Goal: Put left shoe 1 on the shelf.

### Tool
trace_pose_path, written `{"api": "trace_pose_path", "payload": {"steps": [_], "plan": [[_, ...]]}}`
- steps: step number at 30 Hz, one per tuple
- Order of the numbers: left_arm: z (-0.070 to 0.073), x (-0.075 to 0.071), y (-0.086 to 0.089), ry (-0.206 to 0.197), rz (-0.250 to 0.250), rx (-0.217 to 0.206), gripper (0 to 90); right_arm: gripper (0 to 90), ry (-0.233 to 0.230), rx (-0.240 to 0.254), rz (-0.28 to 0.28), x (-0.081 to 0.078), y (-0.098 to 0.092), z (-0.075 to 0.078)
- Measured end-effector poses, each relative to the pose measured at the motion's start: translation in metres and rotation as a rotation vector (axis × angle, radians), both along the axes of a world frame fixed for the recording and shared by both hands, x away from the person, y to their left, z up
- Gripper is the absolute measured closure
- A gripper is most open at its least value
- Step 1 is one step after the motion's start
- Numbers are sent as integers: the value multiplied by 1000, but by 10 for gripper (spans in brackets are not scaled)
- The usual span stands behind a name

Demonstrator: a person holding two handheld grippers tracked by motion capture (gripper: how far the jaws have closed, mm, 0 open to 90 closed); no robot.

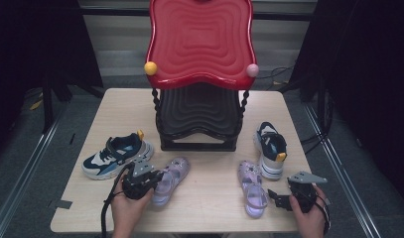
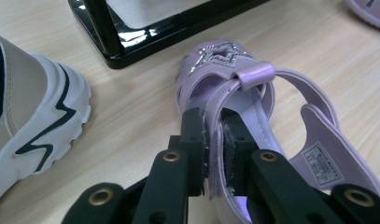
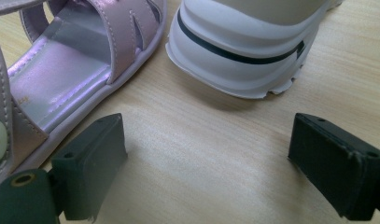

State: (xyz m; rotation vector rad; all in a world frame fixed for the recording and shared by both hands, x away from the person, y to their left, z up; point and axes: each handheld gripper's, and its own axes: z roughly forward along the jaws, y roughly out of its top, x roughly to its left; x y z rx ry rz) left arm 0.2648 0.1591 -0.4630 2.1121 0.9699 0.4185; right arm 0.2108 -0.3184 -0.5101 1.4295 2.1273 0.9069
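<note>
A lilac sandal (image 1: 173, 174) lies on the table at front left, and my left gripper (image 1: 157, 177) is shut on it. In the left gripper view the jaws pinch the sandal's (image 2: 225, 60) side strap between their pads (image 2: 195, 140). A second lilac sandal (image 1: 252, 186) lies at front right beside a white and navy sneaker (image 1: 270, 148). My right gripper (image 1: 276, 198) rests just right of that sandal, open. In the right gripper view my right gripper (image 3: 211, 163) has bare table between its jaws, with the sandal (image 3: 75, 65) ahead on the left and the sneaker's toe (image 3: 243, 51) ahead.
A two-tier rack stands at the table's back middle, with a red top shelf (image 1: 199, 39) and a black lower shelf (image 1: 199, 111). Its black base (image 2: 145, 32) lies just beyond the held sandal. Another sneaker (image 1: 117, 156) lies left of the left gripper.
</note>
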Motion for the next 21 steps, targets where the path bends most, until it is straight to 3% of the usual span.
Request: {"api": "trace_pose_path", "payload": {"steps": [15,21], "plan": [[18,-2,-3,-38,43,-68,816,104,1,0,-1,0,0,0],[28,-2,-5,-53,38,-70,816,104,1,1,-1,0,0,0]]}}
